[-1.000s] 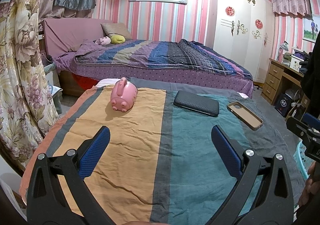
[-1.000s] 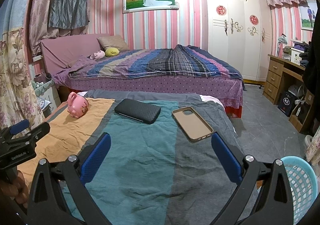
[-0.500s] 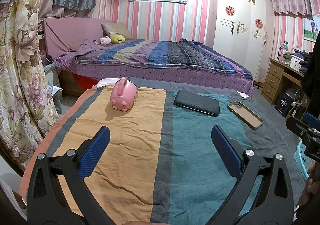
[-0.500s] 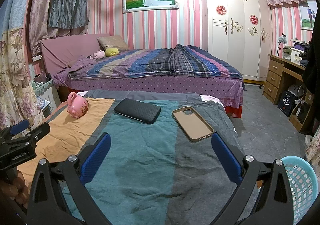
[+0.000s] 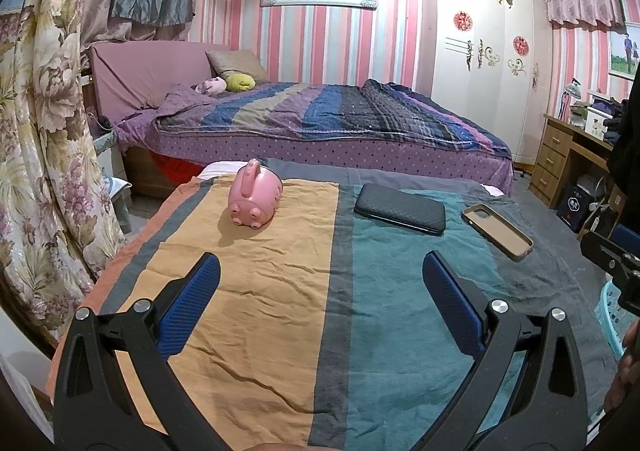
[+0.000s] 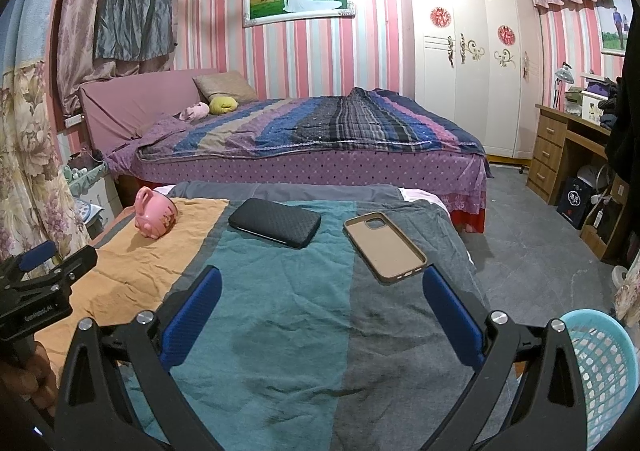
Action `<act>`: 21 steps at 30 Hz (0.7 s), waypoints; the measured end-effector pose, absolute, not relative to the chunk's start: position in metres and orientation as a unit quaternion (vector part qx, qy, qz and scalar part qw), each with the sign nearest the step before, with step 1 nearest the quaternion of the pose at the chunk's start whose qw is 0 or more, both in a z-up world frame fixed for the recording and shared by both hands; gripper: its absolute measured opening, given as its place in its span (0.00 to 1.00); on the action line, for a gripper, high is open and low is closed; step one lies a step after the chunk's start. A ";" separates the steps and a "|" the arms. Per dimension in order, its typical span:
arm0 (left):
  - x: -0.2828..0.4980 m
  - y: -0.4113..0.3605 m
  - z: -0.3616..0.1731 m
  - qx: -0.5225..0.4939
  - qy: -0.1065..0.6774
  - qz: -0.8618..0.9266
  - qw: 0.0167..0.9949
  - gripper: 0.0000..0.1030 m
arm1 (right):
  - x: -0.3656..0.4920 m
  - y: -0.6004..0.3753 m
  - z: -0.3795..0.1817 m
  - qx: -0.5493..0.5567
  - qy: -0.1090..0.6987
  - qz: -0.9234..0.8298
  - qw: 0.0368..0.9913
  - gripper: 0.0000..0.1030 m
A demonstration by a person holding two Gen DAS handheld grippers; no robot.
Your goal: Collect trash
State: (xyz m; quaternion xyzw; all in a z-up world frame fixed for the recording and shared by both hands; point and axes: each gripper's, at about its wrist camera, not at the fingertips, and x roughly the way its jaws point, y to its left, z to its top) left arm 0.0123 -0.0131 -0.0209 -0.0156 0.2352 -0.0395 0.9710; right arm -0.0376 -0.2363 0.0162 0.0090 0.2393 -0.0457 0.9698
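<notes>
On a striped cloth-covered table (image 5: 256,315) lie a pink piggy bank (image 5: 255,199) on its side, a black textured case (image 5: 400,209) and a brown phone case (image 5: 497,225). They also show in the right wrist view: piggy bank (image 6: 155,213), black case (image 6: 275,222), phone case (image 6: 385,247). My left gripper (image 5: 321,271) is open and empty over the orange stripe. My right gripper (image 6: 322,283) is open and empty over the teal stripe, just short of the phone case. A light blue basket (image 6: 604,375) stands on the floor at the right.
A bed (image 6: 312,139) with a striped blanket stands behind the table. A white wardrobe (image 6: 468,59) and a wooden desk (image 6: 560,155) are at the right. A floral curtain (image 5: 44,155) hangs at the left. Grey floor (image 6: 532,235) lies right of the table.
</notes>
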 end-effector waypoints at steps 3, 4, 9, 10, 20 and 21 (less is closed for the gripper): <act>0.015 -0.014 -0.021 -0.017 0.236 -0.036 0.971 0.95 | -0.037 -0.235 0.016 0.010 0.239 -0.047 0.970 0.95; 0.016 -0.013 -0.021 -0.019 0.238 -0.037 0.970 0.95 | -0.037 -0.235 0.016 0.009 0.239 -0.048 0.970 0.95; 0.018 -0.013 -0.021 -0.019 0.239 -0.033 0.970 0.95 | -0.036 -0.237 0.015 0.015 0.241 -0.053 0.969 0.95; 0.018 -0.013 -0.021 -0.019 0.239 -0.033 0.970 0.95 | -0.036 -0.236 0.015 0.015 0.241 -0.054 0.969 0.95; 0.018 -0.020 -0.021 -0.008 0.240 -0.042 0.970 0.95 | -0.034 -0.236 0.011 0.008 0.247 -0.055 0.967 0.95; 0.017 -0.020 -0.021 -0.007 0.239 -0.041 0.970 0.95 | -0.034 -0.236 0.011 0.008 0.248 -0.054 0.967 0.95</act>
